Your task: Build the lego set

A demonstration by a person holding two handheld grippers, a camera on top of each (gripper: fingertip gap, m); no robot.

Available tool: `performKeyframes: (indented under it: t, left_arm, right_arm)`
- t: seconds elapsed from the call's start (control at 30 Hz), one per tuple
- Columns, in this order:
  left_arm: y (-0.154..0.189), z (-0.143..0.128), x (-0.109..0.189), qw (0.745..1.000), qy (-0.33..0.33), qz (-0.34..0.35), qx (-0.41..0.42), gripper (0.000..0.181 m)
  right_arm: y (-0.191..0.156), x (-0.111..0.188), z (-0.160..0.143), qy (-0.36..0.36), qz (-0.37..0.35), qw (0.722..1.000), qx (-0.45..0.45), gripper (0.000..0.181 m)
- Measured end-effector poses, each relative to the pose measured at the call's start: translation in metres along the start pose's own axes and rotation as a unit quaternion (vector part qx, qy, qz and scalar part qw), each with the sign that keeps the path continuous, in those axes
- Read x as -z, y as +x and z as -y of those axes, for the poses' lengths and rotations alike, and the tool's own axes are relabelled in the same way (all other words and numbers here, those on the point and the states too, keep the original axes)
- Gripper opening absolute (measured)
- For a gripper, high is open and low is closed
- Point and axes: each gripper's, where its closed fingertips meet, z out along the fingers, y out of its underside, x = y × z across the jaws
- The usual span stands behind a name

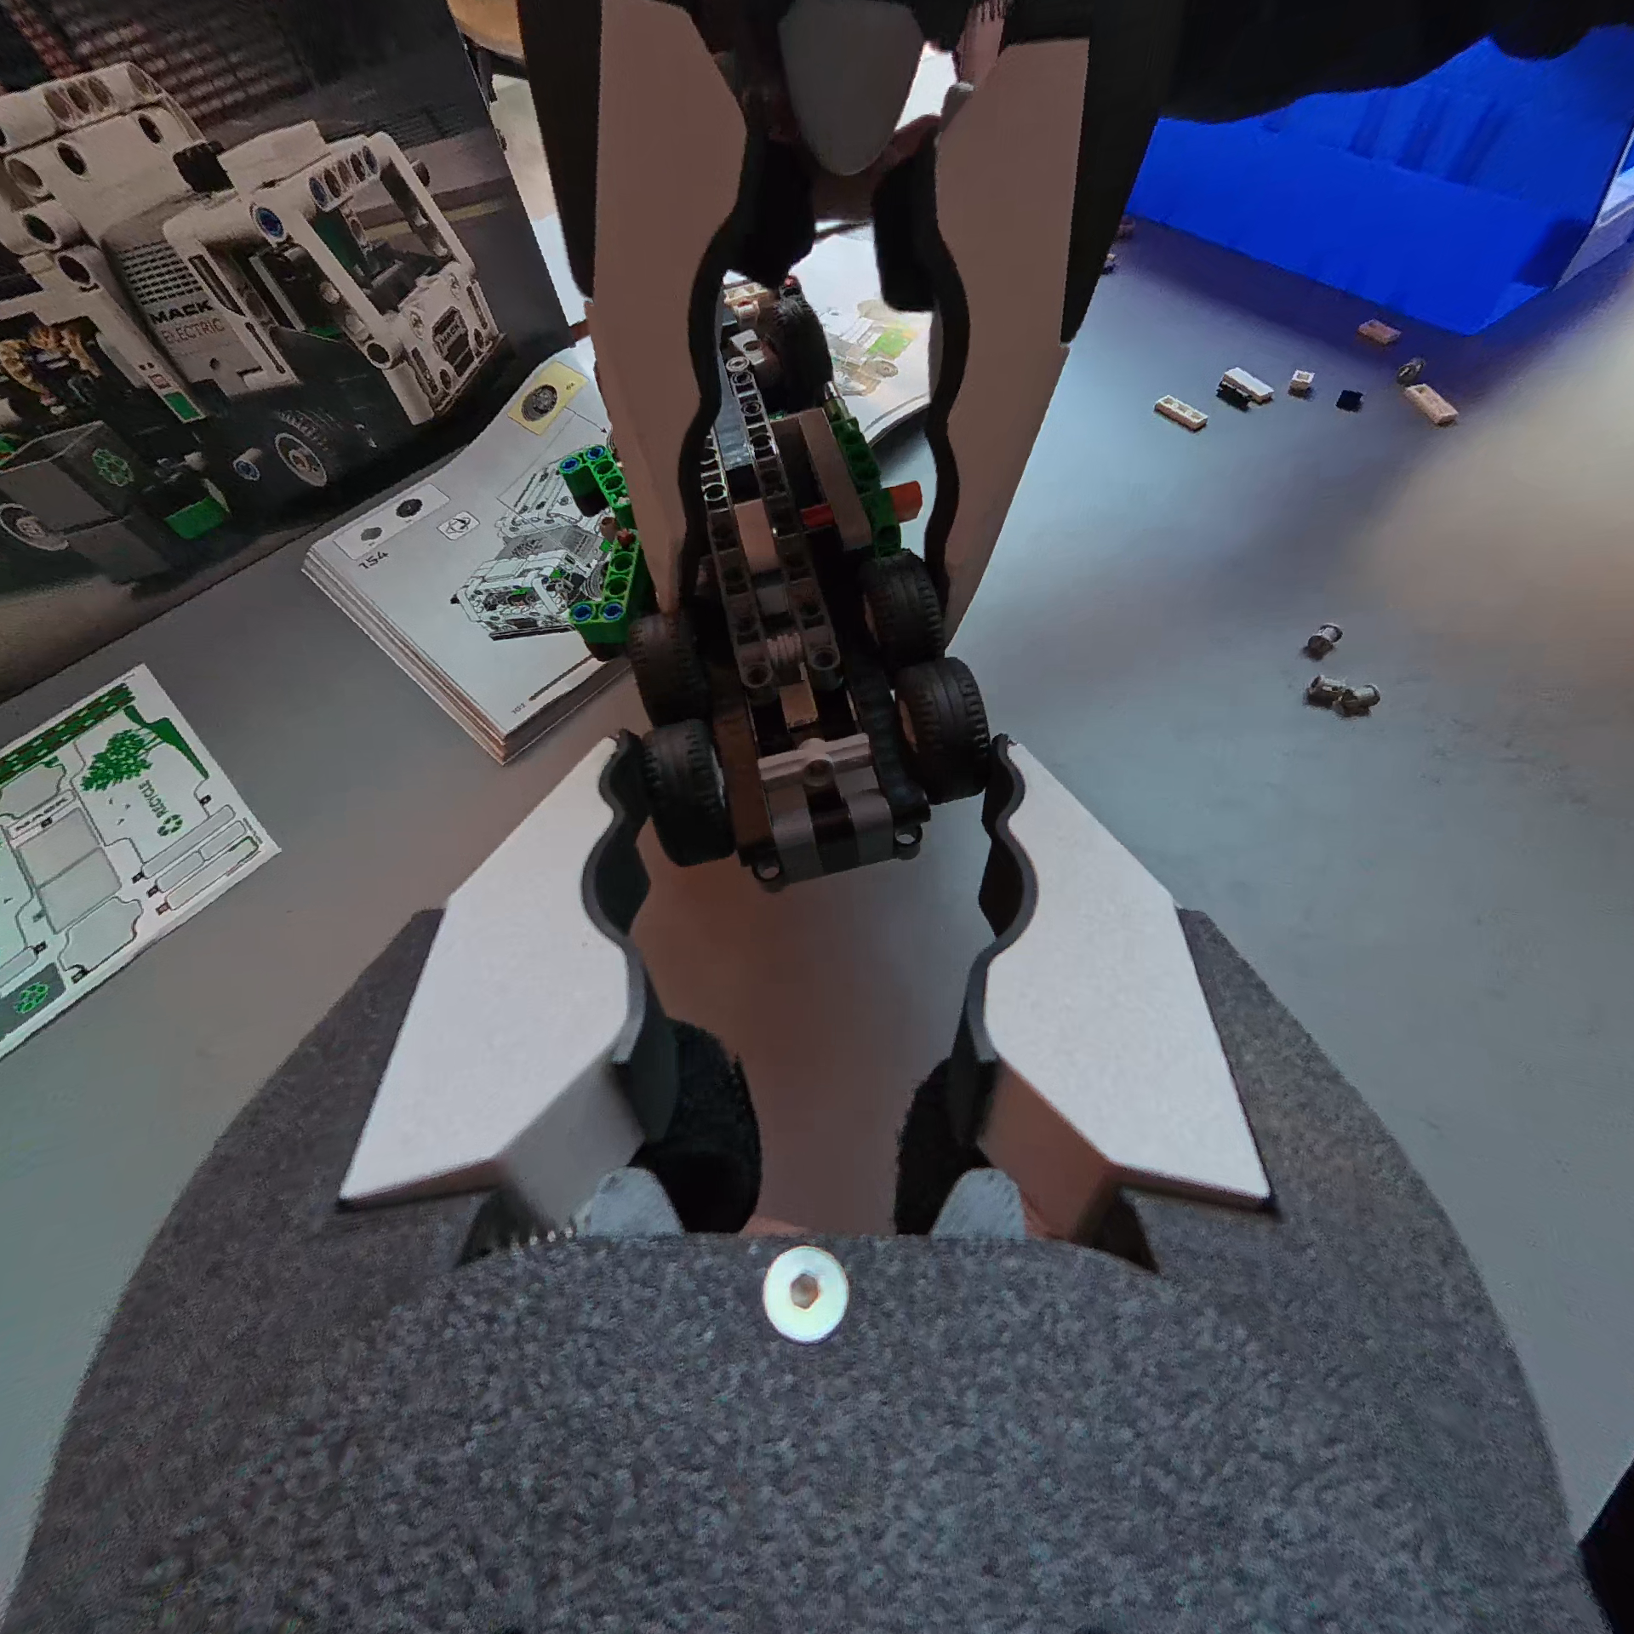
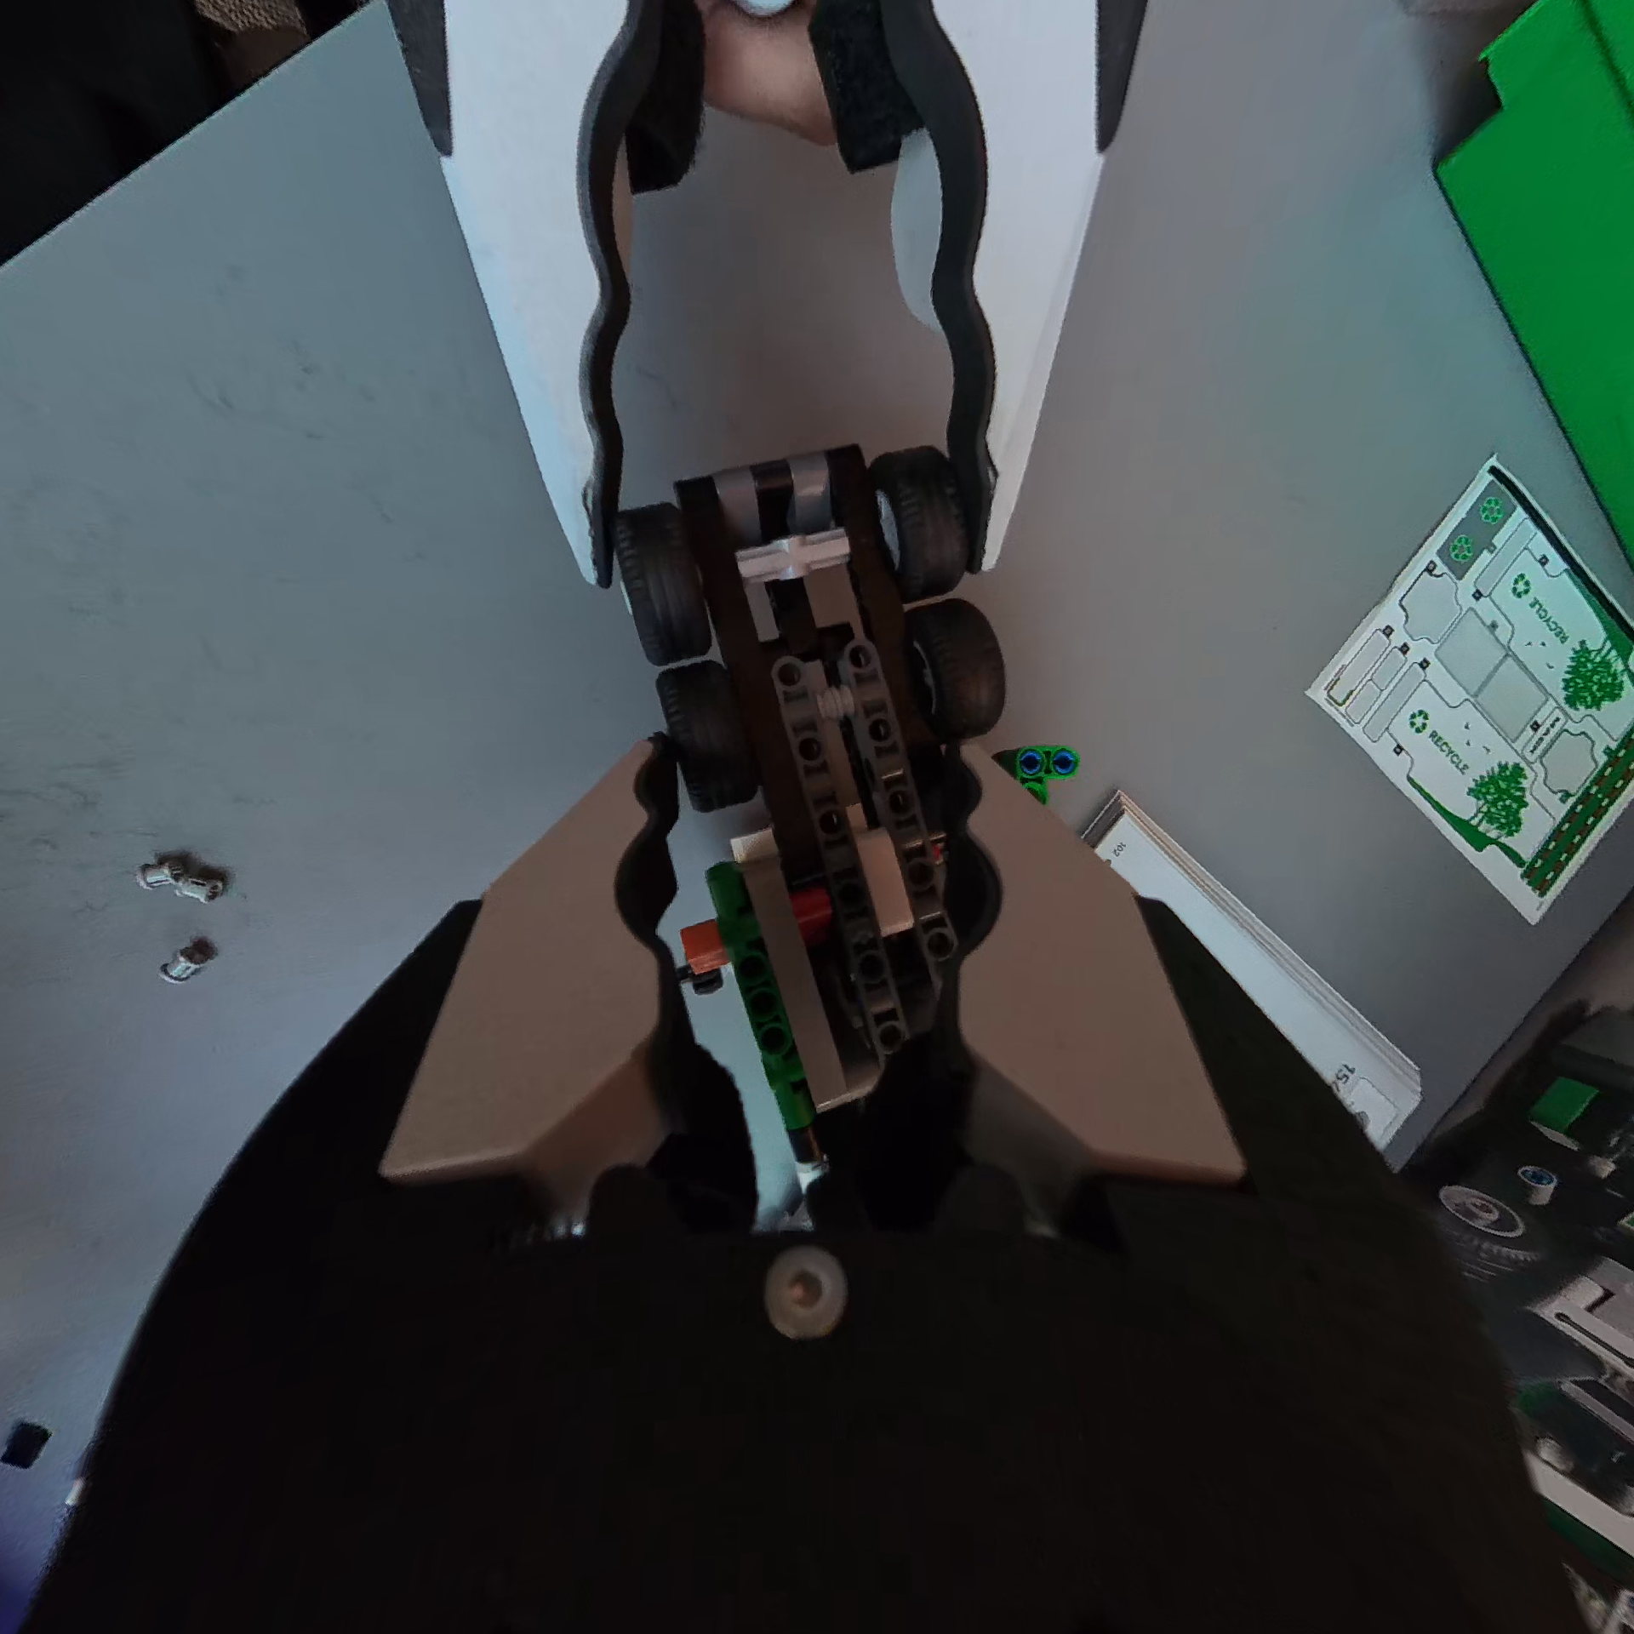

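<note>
A truck chassis (image 1: 778, 619) of grey and black beams, with green beams, an orange pin and several black tyres, hangs upside down above the grey table (image 1: 1238, 840). My left gripper (image 1: 809, 760) is closed on its rear end, pads against the tyres. My right gripper (image 2: 809, 760) faces it and is shut on the middle of the chassis (image 2: 831, 796). The right gripper (image 1: 809, 619) shows in the left wrist view, the left gripper (image 2: 787, 548) in the right wrist view. A green frame with blue pins (image 1: 610, 530) sits beside the right gripper's finger; whether it is joined on is unclear.
An open instruction booklet (image 1: 460, 601), the set's box (image 1: 221, 309) and a sticker sheet (image 1: 106, 840) lie to the left. A blue bin (image 1: 1415, 203), small loose bricks (image 1: 1238, 389) and grey pins (image 1: 1340, 694) lie to the right. A green box (image 2: 1547, 221) stands nearby.
</note>
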Motion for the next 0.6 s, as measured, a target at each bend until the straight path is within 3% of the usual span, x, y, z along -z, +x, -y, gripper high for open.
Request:
performKeyframes:
  t: [0.03, 0.2, 0.3, 0.37, 0.43, 0.5, 0.6]
  left_arm:
    - [0.001, 0.000, 0.000, 1.000, 0.005, 0.001, 0.005, 0.075]
    - [0.022, 0.007, -0.001, 0.999, 0.017, 0.031, 0.012, 0.074]
    - [0.047, 0.013, -0.002, 0.999, 0.032, 0.010, 0.018, 0.070]
    - [0.069, 0.020, -0.001, 0.997, 0.051, -0.040, 0.036, 0.070]
    - [0.077, 0.030, 0.006, 0.991, 0.078, -0.084, 0.068, 0.068]
    - [0.060, 0.037, 0.015, 0.982, 0.107, -0.098, 0.120, 0.063]
    - [0.036, 0.034, 0.013, 0.954, 0.109, -0.155, 0.232, 0.064]
  right_arm:
    - [-0.001, 0.001, 0.001, 0.004, 0.001, 1.000, -0.002, 0.060]
    - [-0.010, 0.028, 0.004, 0.028, -0.012, 0.998, -0.056, 0.070]
    - [-0.018, 0.066, 0.018, 0.092, -0.023, 0.985, -0.144, 0.064]
    - [-0.021, 0.089, 0.027, 0.139, -0.042, 0.968, -0.202, 0.052]
    - [-0.022, 0.108, 0.027, 0.167, -0.079, 0.942, -0.279, 0.055]
    - [-0.030, 0.121, 0.021, 0.200, -0.133, 0.899, -0.366, 0.055]
    - [-0.057, 0.111, -0.009, 0.244, -0.218, 0.826, -0.459, 0.047]
